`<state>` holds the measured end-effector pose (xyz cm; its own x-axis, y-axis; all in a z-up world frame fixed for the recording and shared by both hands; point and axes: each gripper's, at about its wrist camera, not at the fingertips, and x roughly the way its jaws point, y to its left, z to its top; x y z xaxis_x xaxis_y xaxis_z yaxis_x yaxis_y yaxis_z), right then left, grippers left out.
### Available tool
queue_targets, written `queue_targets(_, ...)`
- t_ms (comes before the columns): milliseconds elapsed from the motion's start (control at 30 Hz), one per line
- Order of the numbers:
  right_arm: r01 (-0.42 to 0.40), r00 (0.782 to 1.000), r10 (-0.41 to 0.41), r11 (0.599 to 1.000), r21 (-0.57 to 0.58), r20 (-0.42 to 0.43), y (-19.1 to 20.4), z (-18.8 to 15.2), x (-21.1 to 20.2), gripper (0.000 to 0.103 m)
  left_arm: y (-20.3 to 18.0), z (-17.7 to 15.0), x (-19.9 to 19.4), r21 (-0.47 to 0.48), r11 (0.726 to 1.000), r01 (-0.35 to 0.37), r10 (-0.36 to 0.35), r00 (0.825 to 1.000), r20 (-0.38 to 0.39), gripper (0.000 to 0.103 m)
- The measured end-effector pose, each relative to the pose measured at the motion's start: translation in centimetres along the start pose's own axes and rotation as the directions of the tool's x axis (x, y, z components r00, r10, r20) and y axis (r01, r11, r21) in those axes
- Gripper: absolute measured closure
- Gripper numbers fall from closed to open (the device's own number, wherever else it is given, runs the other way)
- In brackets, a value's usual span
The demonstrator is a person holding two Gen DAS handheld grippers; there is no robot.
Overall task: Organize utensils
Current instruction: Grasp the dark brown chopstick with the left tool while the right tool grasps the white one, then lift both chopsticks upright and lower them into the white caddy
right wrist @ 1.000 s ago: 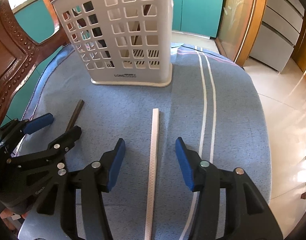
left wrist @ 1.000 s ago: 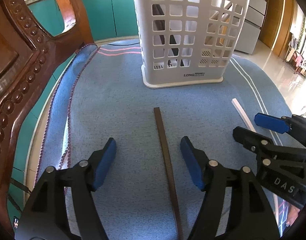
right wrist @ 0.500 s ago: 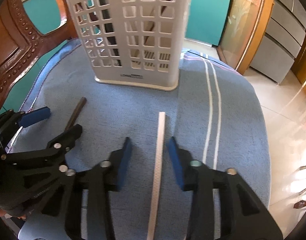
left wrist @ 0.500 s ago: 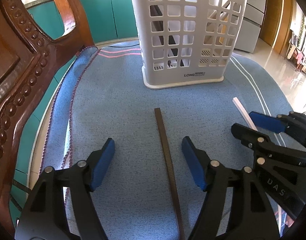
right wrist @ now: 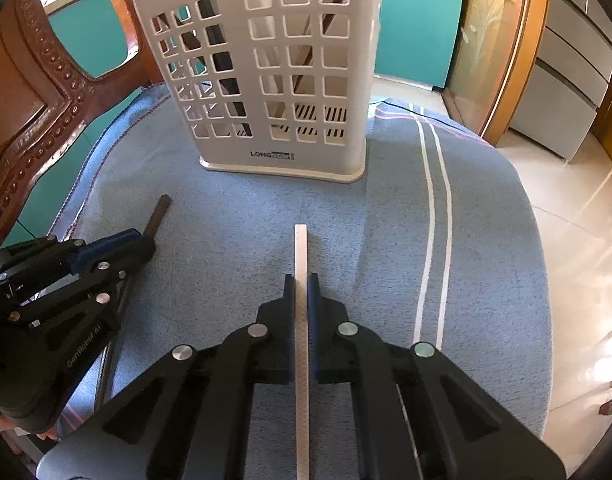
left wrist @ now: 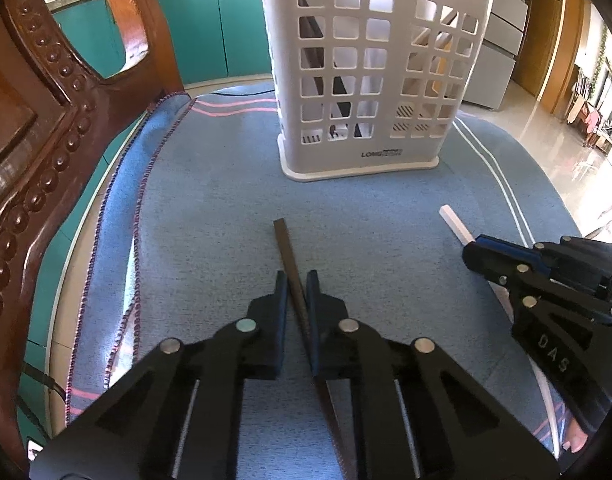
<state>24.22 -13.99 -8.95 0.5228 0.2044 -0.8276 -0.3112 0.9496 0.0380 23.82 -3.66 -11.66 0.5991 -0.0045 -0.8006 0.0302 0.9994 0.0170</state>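
Note:
My left gripper (left wrist: 296,280) is shut on a dark brown chopstick (left wrist: 285,240) that lies on the blue cloth, its tip pointing at the basket. My right gripper (right wrist: 301,282) is shut on a white chopstick (right wrist: 300,248) that points the same way. A white perforated utensil basket (left wrist: 370,80) stands upright at the far side of the cloth; it also shows in the right wrist view (right wrist: 273,80), with several sticks inside. The white chopstick's tip (left wrist: 454,220) and the right gripper (left wrist: 506,258) show at the right of the left wrist view. The left gripper (right wrist: 117,248) and the dark chopstick's end (right wrist: 157,212) show at the left of the right wrist view.
A blue cloth (left wrist: 225,200) with white stripes (right wrist: 438,220) covers the round table. A carved wooden chair back (left wrist: 37,120) stands close on the left. Teal cabinets (left wrist: 209,24) and a tiled floor (right wrist: 578,240) lie beyond the table edge.
Both grippers have closed: the left onto the dark chopstick, the right onto the white one. Both have also moved slightly forward toward the basket.

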Motion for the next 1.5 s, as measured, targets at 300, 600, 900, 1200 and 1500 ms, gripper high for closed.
queue_targets(300, 0.033, 0.999, -0.033, 0.999, -0.001, -0.001, -0.2, 0.4, 0.1, 0.096, 0.3, -0.1, 0.0, 0.007, 0.999, -0.045, 0.045, 0.999, -0.003, 0.085)
queue_targets(600, 0.053, 0.999, -0.053, 0.998, -0.033, 0.011, 1.2, 0.1, 0.5, 0.091, 0.6, -0.2, 0.0, -0.002, 0.997, -0.080, 0.080, 0.997, 0.001, 0.069)
queue_targets(900, 0.010, 1.000, -0.010, 1.000, -0.011, 0.016, 1.3, -0.2, 0.5, 0.097, 0.5, -0.3, -0.2, 0.001, 0.999, -0.037, 0.037, 0.999, -0.001, 0.086)
queue_targets(1200, -0.065, 0.994, 0.063, 0.998, 0.026, 0.095, 0.5, 1.1, -2.1, 0.097, 2.3, 0.6, -3.7, -0.103, 0.994, 0.029, -0.016, 0.992, 0.124, 0.096)
queue_targets(1500, -0.266, 0.926, 0.246, 0.963, 0.034, 0.286, -1.3, 2.5, -11.0, 0.097, 3.6, 0.7, -13.2, -0.096, 0.984, 0.151, -0.110, 0.934, 0.339, 0.096)
